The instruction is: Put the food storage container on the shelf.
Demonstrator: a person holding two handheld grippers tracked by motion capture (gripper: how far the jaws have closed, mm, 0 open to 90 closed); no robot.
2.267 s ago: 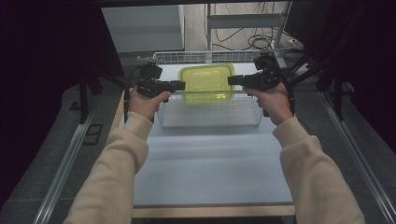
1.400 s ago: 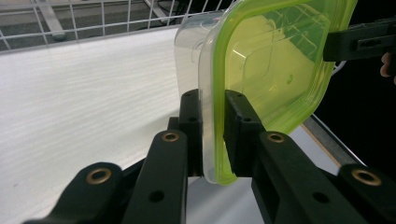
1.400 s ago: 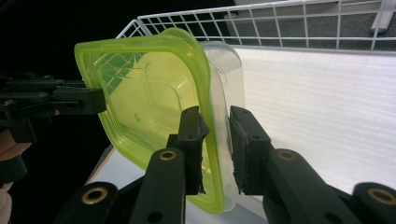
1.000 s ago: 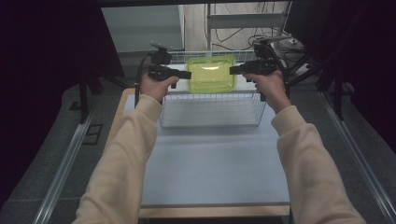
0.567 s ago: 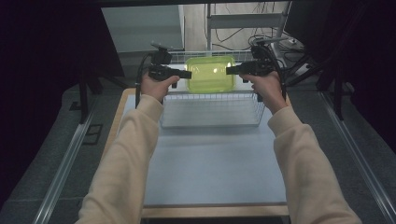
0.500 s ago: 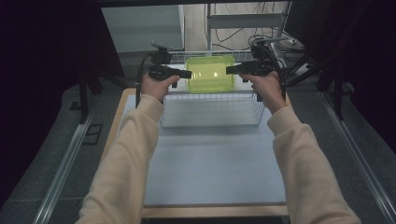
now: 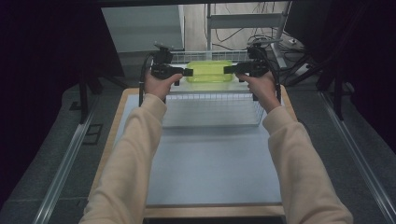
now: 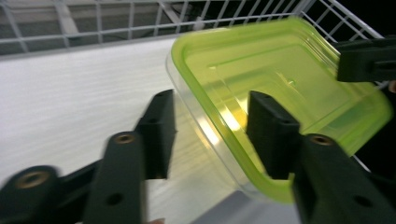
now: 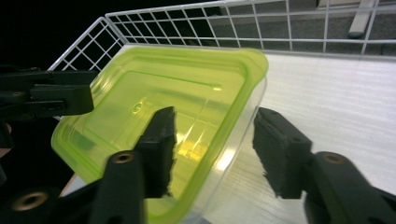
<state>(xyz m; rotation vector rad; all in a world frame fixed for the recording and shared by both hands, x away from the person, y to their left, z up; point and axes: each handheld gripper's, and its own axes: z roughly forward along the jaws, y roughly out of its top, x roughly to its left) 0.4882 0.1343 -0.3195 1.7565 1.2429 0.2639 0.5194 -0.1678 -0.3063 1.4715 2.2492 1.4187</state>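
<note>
High view is showing the green-lidded container [image 7: 208, 71] sitting in the wire basket [image 7: 212, 109]; left gripper [image 7: 187, 72] and right gripper [image 7: 227, 70] have just been opening, releasing its ends; withdrawing remains

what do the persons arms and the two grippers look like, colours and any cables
Both arms wear loose, pale peach long sleeves down to the wrists. The left gripper and right gripper are matt black, each with two blocky flat-faced jaws. In the gripper views the jaw arms carry round brass-coloured screw inserts. A black cable loops from the left gripper, another from the right.
</note>
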